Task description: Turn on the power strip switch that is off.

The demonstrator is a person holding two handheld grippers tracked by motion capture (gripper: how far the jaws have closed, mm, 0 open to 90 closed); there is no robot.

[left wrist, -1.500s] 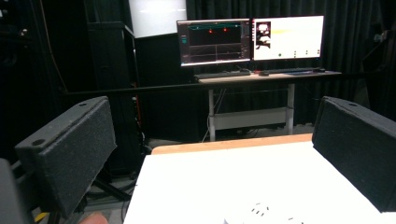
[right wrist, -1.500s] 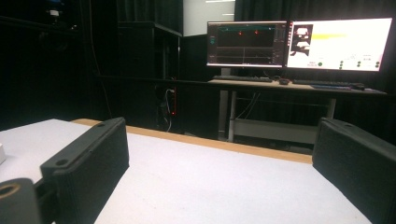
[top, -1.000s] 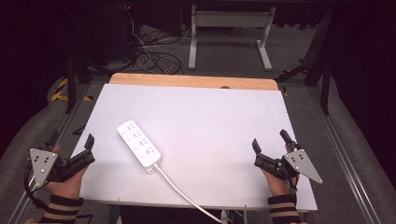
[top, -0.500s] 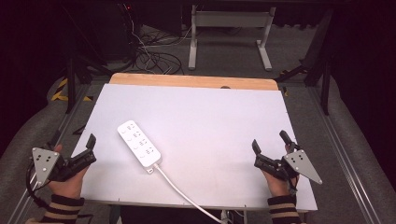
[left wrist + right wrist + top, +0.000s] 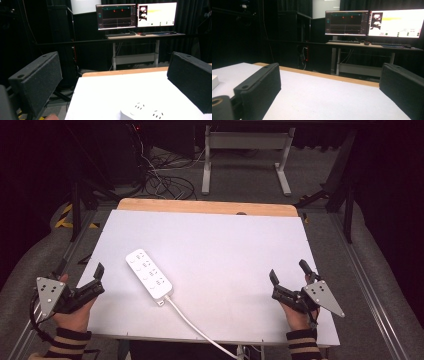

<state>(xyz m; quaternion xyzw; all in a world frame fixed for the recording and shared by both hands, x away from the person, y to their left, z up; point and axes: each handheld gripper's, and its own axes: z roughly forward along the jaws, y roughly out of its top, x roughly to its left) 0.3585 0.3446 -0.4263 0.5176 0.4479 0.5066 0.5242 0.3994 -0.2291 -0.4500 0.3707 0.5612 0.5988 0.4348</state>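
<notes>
Since a moment ago our left gripper (image 5: 95, 279) has edged slightly toward the power strip (image 5: 149, 280), both it and the right gripper (image 5: 289, 274) spread empty, so we judge the approach begun, needing a reach inward along the table (image 5: 225, 245).

No text, label, brand or number could be read anywhere; what the monitors (image 5: 136, 15) beyond the table's (image 5: 225, 240) far edge displayed was too small to read.
</notes>
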